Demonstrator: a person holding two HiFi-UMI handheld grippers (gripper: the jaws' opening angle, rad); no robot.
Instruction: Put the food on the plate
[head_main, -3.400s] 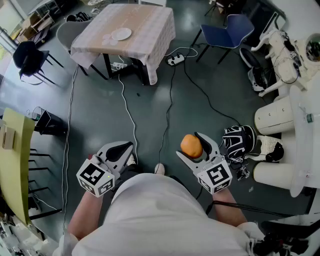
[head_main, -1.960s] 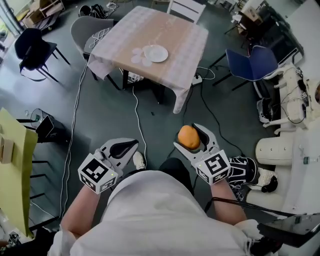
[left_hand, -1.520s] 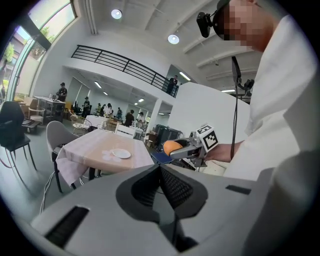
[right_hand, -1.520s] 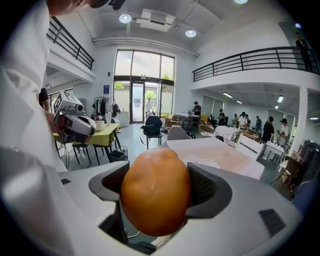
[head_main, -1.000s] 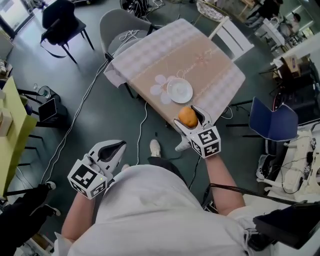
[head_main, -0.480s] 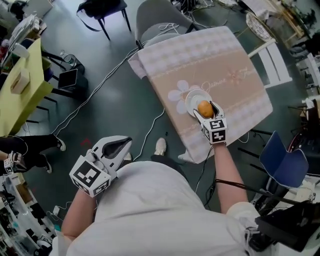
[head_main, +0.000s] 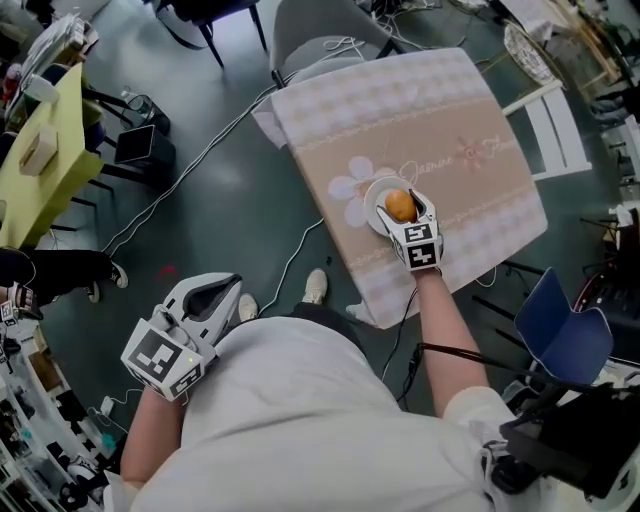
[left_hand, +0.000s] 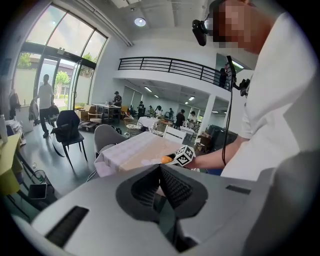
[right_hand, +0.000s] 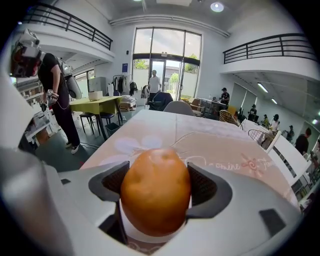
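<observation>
Right gripper (head_main: 402, 204) moved in over the single plate (head_main: 372, 202), jaws pinching one orange food item (right_hand: 155, 190). Left gripper (head_main: 217, 289) off-table, jaws pressed together.

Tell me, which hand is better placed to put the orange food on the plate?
Right. The right gripper holds the orange food over the white plate; the left gripper is shut, empty, away from the table.

The cloth (head_main: 420, 110) carried a line of cursive lettering (head_main: 445, 158), too small and blurred to read. Nothing else was legible.
</observation>
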